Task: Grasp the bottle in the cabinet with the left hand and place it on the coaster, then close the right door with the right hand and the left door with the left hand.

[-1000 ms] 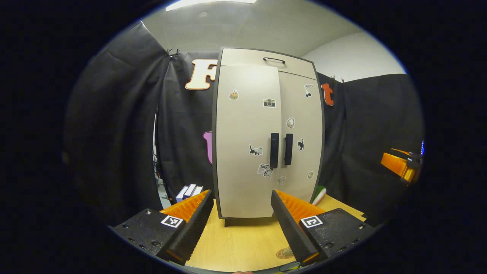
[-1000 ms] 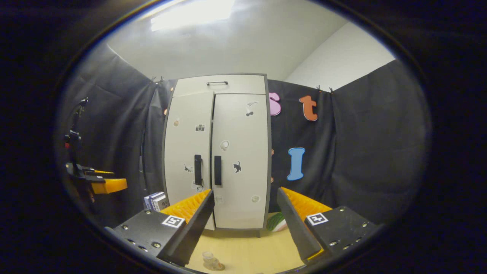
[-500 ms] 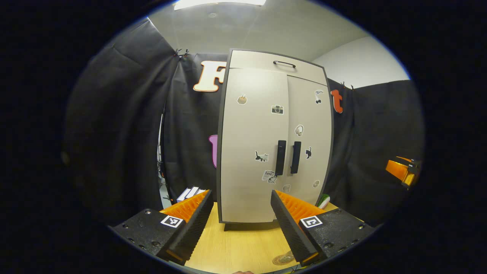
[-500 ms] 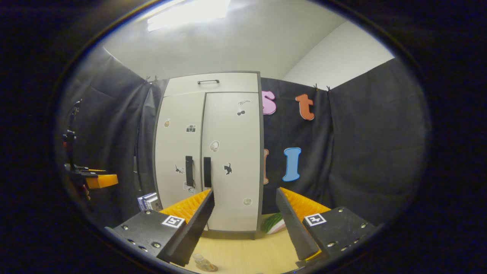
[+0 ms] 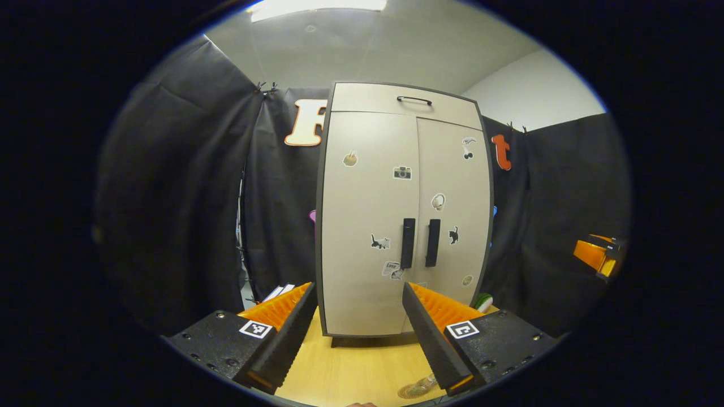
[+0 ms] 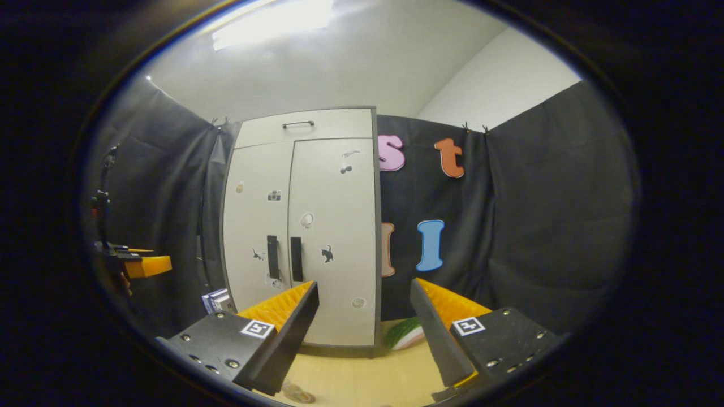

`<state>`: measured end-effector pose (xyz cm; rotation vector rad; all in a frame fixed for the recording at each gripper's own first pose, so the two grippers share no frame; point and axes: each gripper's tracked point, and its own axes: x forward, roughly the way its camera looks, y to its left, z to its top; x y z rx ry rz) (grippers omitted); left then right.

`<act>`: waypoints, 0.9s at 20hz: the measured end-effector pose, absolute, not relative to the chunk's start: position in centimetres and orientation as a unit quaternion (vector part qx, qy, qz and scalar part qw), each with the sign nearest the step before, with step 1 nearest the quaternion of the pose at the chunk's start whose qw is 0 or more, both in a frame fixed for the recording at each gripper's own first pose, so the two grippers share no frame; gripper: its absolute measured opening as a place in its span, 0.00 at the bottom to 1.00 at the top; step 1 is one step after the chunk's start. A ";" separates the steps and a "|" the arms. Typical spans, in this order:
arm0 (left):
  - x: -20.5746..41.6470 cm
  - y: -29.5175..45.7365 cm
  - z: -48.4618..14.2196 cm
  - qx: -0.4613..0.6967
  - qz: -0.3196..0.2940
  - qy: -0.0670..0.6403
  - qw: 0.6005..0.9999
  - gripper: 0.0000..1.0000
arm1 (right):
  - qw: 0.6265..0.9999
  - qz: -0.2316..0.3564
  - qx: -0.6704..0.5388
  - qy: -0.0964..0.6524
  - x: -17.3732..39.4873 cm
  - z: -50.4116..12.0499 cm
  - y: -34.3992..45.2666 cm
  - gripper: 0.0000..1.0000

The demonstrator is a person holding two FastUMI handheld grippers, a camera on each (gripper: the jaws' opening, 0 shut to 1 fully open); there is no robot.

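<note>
On the table point(image 5: 362, 367), both doors stay shut; both claws point(image 5: 355, 333) point(image 6: 365, 333) stay spread, backed away.

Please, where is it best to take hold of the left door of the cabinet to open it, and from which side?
Probably the black vertical handle at the left door's inner edge. Bring the left hand-held gripper straight from the front, fingers either side of the bar: the bar is narrow, upright and stands off the flat door.

My left gripper point(image 5: 355, 333) is level, jaws spread wide, nothing between the fingers. My right gripper point(image 6: 362, 333) is the same: jaws apart, empty, pointing forward. Each sits at the edge of the other's view, well apart.
</note>
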<state>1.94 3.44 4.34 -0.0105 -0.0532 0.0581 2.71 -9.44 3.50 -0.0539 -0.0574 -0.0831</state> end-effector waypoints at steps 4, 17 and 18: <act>3.1 1.7 4.3 0.013 0.037 -0.026 0.999 0.96 | 0.998 -0.039 -0.024 -0.033 3.4 4.1 -11.4 0.99; 8.2 -4.3 5.9 0.002 0.059 -0.045 0.997 0.96 | 0.998 -0.016 -0.026 -0.053 7.3 5.1 -17.7 0.99; 8.6 -4.9 6.0 0.003 0.055 -0.046 0.997 0.94 | 0.998 -0.017 -0.026 -0.053 7.6 5.0 -18.2 0.99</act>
